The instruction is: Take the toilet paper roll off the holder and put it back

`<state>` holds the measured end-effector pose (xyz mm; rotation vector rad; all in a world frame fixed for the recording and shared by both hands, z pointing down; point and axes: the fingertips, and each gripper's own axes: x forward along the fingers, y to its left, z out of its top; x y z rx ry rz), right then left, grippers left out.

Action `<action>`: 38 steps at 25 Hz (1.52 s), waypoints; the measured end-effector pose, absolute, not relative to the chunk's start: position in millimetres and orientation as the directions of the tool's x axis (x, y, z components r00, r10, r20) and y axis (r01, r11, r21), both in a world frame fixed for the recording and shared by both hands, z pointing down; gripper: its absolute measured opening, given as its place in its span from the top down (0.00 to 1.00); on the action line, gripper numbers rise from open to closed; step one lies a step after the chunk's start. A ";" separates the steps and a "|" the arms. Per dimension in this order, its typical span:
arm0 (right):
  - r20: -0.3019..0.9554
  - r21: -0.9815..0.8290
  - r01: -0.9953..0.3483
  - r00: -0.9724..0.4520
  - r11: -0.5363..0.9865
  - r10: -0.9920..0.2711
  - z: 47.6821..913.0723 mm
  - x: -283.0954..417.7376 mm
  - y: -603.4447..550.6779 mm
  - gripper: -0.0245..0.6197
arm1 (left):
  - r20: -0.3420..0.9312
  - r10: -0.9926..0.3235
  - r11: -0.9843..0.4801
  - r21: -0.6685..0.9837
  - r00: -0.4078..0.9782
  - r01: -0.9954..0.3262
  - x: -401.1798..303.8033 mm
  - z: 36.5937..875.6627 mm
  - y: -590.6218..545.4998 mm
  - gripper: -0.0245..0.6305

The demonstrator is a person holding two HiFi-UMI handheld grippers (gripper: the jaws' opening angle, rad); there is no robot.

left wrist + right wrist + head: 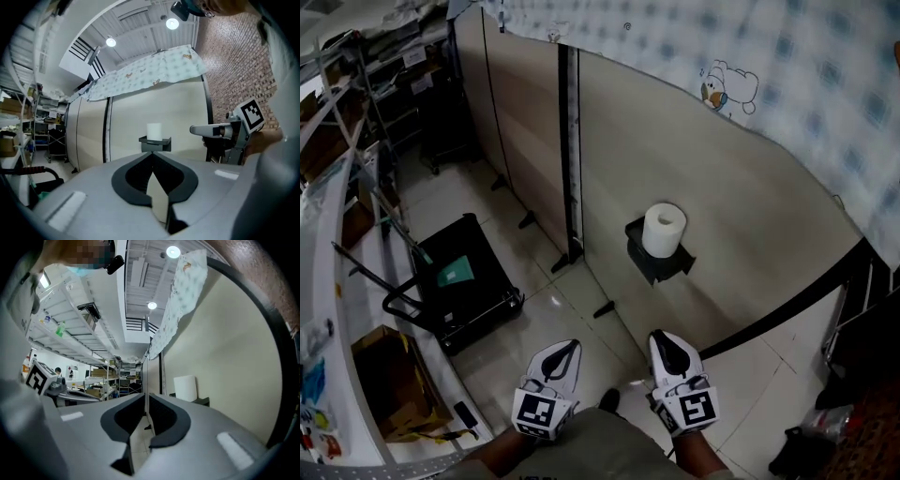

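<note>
Nearest you, the left gripper (572, 345) is clenched, its tips meeting on nothing. The right gripper (660, 336) has its jaws a narrow slit apart and is also empty. Both are held low and roughly level over the pale tiled floor (553, 314), well apart from the target.

Beyond them, the white toilet paper roll (664, 228) stands upright on the black wall-mounted holder (654, 264), fixed to the beige partition panel (741, 216).

The step in hand appears to be the approach. Spread the working jaws wider than the roll before arriving. Come in level, pads on opposite sides of the roll and above the holder's rim. Squeeze lightly, since soft paper will likely crush. Lift straight up until clear; whether a peg runs up the core cannot be told.

Only the head view shows the roll's core from above, and the black flat trolley (483, 281) at left. The left gripper view puts the roll directly ahead of its tips. The right gripper view puts it right of the jaw line, with metal shelving racks (110, 378) beyond.
</note>
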<state>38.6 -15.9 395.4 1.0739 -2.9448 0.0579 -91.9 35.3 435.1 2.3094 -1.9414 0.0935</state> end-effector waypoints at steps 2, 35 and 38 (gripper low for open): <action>0.026 -0.007 -0.620 -0.785 0.785 -0.619 394.1 40.6 -31.8 0.90 | 0.116 -0.972 -0.201 0.042 0.205 -0.979 -82.1 432.6 4.2 0.95; 0.842 0.474 0.067 -0.326 0.878 -0.429 401.1 -22.4 -228.7 0.64 | 0.092 -0.841 -0.520 0.130 0.533 -0.844 -103.0 434.2 -201.3 0.90; 0.877 0.452 0.103 -0.232 0.886 -0.420 412.9 -20.0 -231.7 0.63 | 0.083 -0.826 -0.544 0.142 0.557 -0.827 -102.4 433.9 -208.6 0.90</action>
